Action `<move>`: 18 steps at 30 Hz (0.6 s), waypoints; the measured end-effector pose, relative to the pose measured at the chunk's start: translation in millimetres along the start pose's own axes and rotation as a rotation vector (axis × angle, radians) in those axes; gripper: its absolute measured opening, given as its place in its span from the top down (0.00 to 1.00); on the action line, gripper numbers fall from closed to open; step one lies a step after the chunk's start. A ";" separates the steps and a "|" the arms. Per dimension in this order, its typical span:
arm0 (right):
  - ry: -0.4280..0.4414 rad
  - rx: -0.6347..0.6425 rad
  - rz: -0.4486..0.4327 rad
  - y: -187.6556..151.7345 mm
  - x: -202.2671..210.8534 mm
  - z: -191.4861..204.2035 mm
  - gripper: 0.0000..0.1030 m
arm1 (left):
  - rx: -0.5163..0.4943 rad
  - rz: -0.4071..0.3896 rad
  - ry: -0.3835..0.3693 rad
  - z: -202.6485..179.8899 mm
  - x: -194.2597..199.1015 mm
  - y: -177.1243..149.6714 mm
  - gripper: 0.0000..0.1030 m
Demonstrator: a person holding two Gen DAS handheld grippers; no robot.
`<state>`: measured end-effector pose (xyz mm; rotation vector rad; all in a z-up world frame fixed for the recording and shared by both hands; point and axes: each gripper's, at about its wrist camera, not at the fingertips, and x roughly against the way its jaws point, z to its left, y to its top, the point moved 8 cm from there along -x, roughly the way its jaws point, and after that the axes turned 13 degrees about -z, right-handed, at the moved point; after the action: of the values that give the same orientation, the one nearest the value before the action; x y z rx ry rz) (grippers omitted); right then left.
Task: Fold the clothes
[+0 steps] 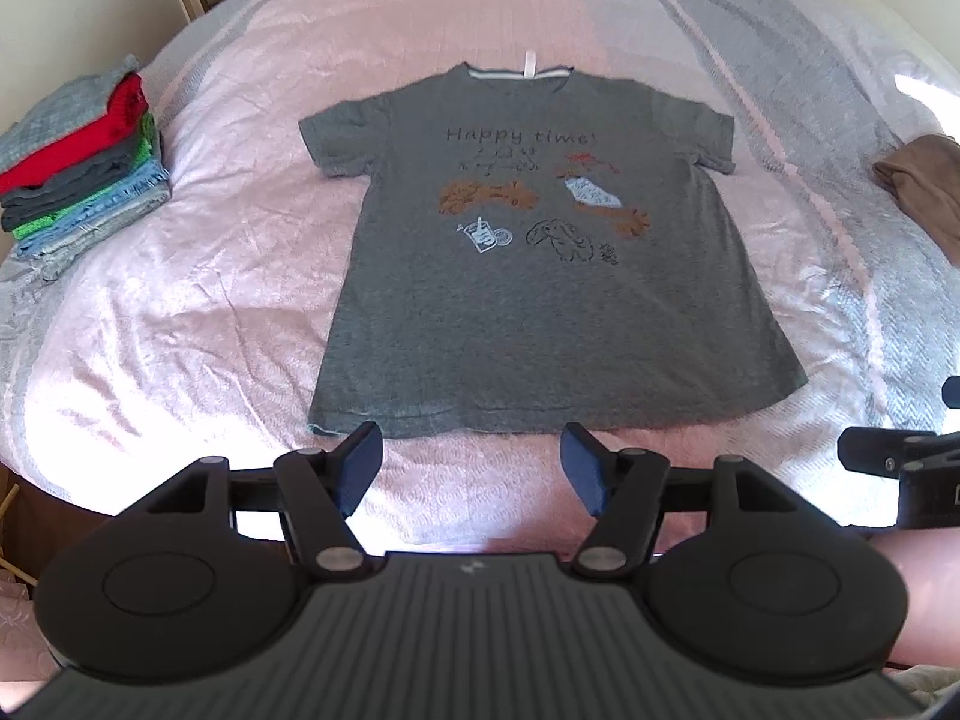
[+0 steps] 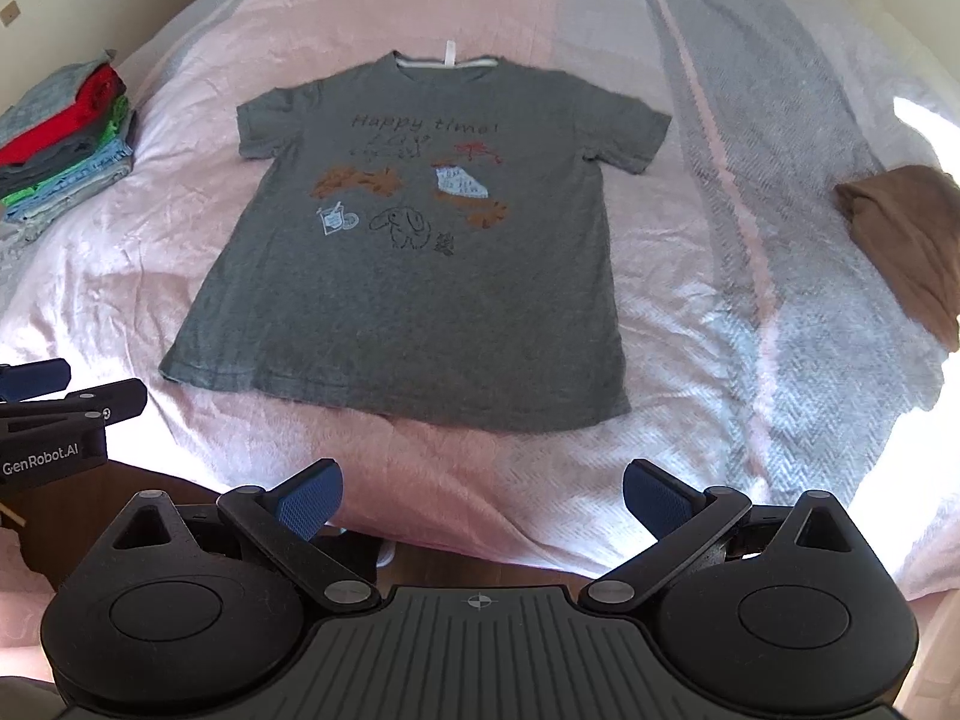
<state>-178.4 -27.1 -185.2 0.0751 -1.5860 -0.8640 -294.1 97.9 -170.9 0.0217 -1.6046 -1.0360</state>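
The bed (image 1: 180,312) in front of you is covered with a pink and grey striped spread, sunlit along its right side. The grey T-shirt (image 1: 540,300) lies flat in the middle of it, print side up, collar away from you, both sleeves spread and the hem nearest to you. No fold has been made in it yet.

At the left edge of the bed sits a stack of folded clothes (image 1: 84,162), red, green, blue and grey, so a good part of the job looks done. On the right lies a brown garment (image 2: 906,240), loosely bunched and seemingly not yet folded, so at least that piece and the T-shirt are left.

Your left tongs (image 1: 474,468) stand wide with nothing between them, hovering just short of the hem, towards its left half. Your right tongs (image 2: 480,498) are also wide and empty, over the near edge of the bed, a little short of the hem's right corner.

You appear to be at the start of this shirt: neither tool touches the cloth.
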 end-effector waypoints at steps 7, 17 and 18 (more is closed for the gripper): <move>-0.015 -0.051 0.120 24.3 -57.5 -0.7 0.01 | -0.019 0.103 -0.031 24.2 -67.4 30.6 0.40; -0.138 -0.154 0.185 67.8 -147.5 -26.4 0.01 | 0.064 0.160 -0.053 91.1 -181.0 88.7 0.40; -0.153 -0.170 0.189 70.2 -156.2 -31.7 0.01 | 0.085 0.164 -0.047 101.4 -193.7 92.0 0.40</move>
<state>-84.9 87.7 -276.9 -0.2636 -1.6255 -0.8680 -264.9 315.8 -259.9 -0.0759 -1.6626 -0.8475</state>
